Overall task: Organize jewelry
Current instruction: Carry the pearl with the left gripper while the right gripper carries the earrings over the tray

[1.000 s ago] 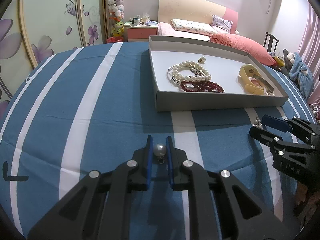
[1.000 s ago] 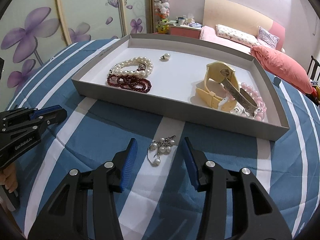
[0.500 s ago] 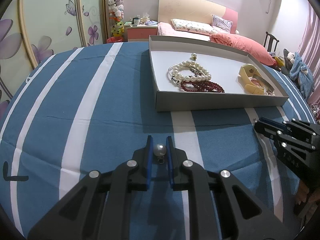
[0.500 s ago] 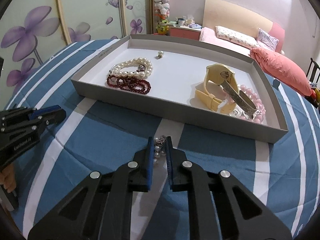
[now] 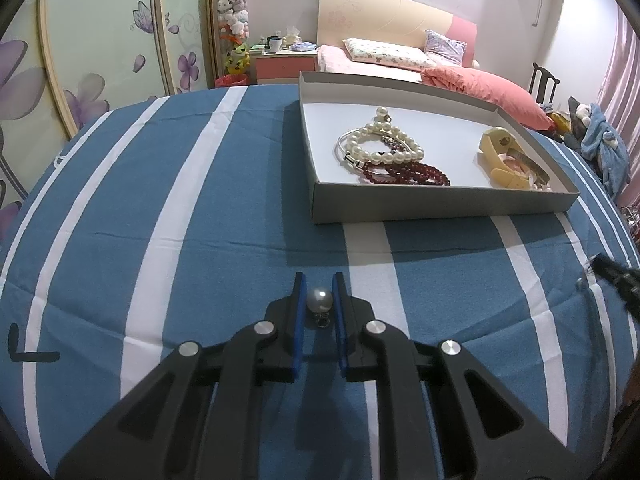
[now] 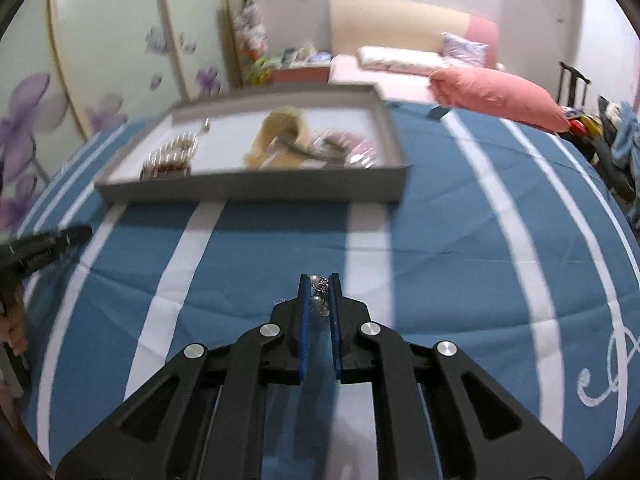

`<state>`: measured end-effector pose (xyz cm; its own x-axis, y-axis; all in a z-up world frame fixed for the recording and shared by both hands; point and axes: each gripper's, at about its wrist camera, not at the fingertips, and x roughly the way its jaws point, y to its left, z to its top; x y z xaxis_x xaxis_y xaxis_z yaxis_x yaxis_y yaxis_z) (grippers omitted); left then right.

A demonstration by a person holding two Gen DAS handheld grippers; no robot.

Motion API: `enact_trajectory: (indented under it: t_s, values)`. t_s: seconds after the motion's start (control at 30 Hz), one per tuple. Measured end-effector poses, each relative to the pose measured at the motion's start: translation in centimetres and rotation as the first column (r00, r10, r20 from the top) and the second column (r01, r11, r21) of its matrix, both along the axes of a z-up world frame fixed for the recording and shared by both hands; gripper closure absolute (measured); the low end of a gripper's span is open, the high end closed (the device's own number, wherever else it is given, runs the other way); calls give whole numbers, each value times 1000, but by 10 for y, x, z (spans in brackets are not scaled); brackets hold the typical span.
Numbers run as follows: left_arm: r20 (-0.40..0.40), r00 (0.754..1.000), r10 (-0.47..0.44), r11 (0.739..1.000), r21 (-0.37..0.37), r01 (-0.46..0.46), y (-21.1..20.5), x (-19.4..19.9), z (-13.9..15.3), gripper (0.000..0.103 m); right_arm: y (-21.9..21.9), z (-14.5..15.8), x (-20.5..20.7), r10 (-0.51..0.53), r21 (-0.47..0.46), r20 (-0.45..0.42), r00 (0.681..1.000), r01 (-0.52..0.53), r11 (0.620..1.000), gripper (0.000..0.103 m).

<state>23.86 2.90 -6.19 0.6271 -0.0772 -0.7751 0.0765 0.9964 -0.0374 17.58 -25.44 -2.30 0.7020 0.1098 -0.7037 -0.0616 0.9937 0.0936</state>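
Two grippers work over a blue-and-white striped surface [image 5: 160, 208]. Nearest in the left wrist view, the left gripper [image 5: 319, 300] has its jaws clamped on a single pearl pendant [image 5: 319, 299], whose small ring hangs just below the bead. In the right wrist view, the right gripper [image 6: 320, 294] has its jaws pressed together on a pearl cluster earring [image 6: 320, 298], held above the striped cloth. Beyond both, a shallow grey tray [image 5: 400, 210] rests on the surface. Inside it lie a white pearl bracelet [image 5: 384, 146] touching a dark red bead bracelet [image 5: 408, 172] on one side, and a yellow watch [image 5: 500, 156] well apart on the other. Farther back stands a bed with a pink pillow [image 5: 484, 88].
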Motion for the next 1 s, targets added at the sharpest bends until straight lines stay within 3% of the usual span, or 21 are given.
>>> enact_trajectory:
  t_s: [0.17, 0.3, 0.57, 0.7, 1.0]
  values:
    - [33, 999, 37, 999, -4, -37, 5, -7, 6, 89, -6, 20, -9, -24, 20, 111, 994, 22, 1000, 93]
    - [107, 992, 69, 998, 0, -69, 6, -18, 21, 89, -6, 37, -13, -27, 35, 212, 977, 20, 999, 93]
    - [318, 944, 84, 992, 65, -110, -19, -39, 58, 89, 11, 62, -19, -14, 12, 386, 923, 10, 1000, 93]
    - [389, 919, 67, 989, 97, -113, -36, -44, 68, 89, 21, 64, -20, 3, -15, 428, 904, 4, 1000, 93]
    - [451, 891, 43, 986, 127, -111, -55, -43, 73, 89, 33, 68, -23, 5, -36, 498, 867, 15, 999, 93]
